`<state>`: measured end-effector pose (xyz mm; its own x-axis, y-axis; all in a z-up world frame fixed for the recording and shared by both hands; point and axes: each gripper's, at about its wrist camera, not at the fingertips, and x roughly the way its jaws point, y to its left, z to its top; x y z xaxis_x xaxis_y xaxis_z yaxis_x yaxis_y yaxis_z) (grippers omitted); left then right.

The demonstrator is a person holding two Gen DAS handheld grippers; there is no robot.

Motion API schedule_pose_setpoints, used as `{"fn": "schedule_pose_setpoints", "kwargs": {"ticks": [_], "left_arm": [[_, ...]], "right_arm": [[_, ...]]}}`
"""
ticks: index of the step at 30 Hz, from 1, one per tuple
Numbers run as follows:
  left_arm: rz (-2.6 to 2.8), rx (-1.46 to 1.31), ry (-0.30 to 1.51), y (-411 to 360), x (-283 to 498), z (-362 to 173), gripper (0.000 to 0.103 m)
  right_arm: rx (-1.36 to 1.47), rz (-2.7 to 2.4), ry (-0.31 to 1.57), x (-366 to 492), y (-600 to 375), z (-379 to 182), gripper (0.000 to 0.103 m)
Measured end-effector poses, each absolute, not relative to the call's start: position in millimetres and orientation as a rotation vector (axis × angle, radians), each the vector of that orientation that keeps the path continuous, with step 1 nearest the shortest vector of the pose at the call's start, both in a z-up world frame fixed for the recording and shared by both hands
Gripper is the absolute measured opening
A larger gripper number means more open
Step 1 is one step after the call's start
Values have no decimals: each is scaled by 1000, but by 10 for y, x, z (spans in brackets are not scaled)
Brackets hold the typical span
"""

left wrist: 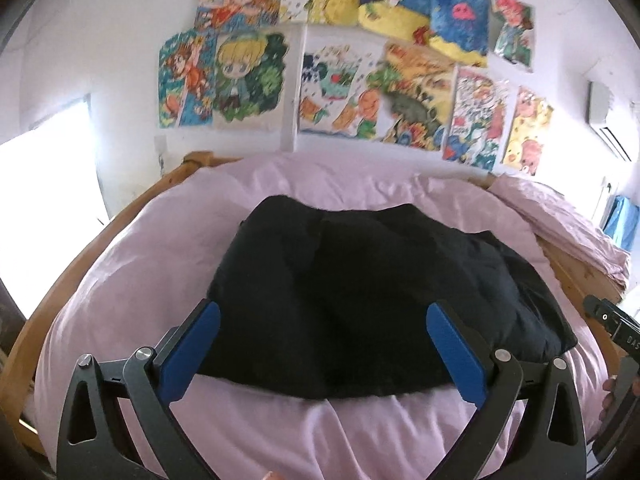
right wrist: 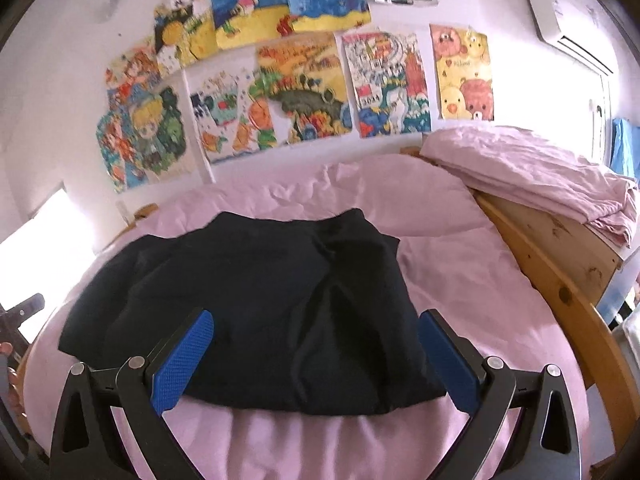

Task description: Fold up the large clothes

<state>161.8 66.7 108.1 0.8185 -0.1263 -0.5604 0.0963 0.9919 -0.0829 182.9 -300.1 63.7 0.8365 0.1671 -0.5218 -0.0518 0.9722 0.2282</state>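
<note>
Black garment (left wrist: 360, 300) lies roughly folded in the middle of the pink duvet (left wrist: 140, 280) on a wooden-framed bed (right wrist: 560, 280), near edge toward both cameras, far edge toward the wall of drawings (left wrist: 340, 60). Left gripper (left wrist: 322, 336) spread wide and empty, hovering over the near edge, blue pads (left wrist: 192, 352) flanking the cloth without pinching it. Right gripper (right wrist: 316, 344) likewise wide and empty, poised above the same near edge; whether either pad brushes the cloth cannot be told. Looks soft, limp and fairly thick, probably knit or fleece: likely light for its bulk, not fragile, matte so unlikely to slip, but apt to sag and unfold if lifted by one layer only. Best taken at the two near corners (right wrist: 432, 392), pinching through all layers at once, one gripper to each, kept level so the stack stays square. Dark fabric hides creases and layer edges, so seams hard to read. No brand or label visible on the garment. Faint letters resembling "DAS" on the right tool's body at the edge of the left view (left wrist: 628, 340); digits on one drawing (right wrist: 368, 100) too blurred to trust. Folded pink sheet (right wrist: 532, 172) sits apart on the frame.
</note>
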Motion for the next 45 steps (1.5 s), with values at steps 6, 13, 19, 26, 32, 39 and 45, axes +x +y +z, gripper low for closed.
{"fn": "schedule_pose_setpoints", "kwargs": {"ticks": [6,13,19,26,32,39,45], "left_arm": [[-95,23,510,571,1328,1028,101],[-83,35,452,528,1116,918,101],[-91,69,400,478,879,871,101],[-96,45,443,423,716,692,101],[-81,22,476,398,603,585,101],[-52,50,441,366,447,552,101],[-58,80,453,301,335,449,101]], "right_arm": [[193,103,502,1532,-2877,613,103],[140,91,436,1227,-2708,620,103],[125,114,409,989,-2555,570,103],[99,158,408,863,-2401,534,103],[89,153,406,732,-2365,496,103],[90,169,397,590,-2309,457,103],[139,195,408,493,-2332,411,103]]}}
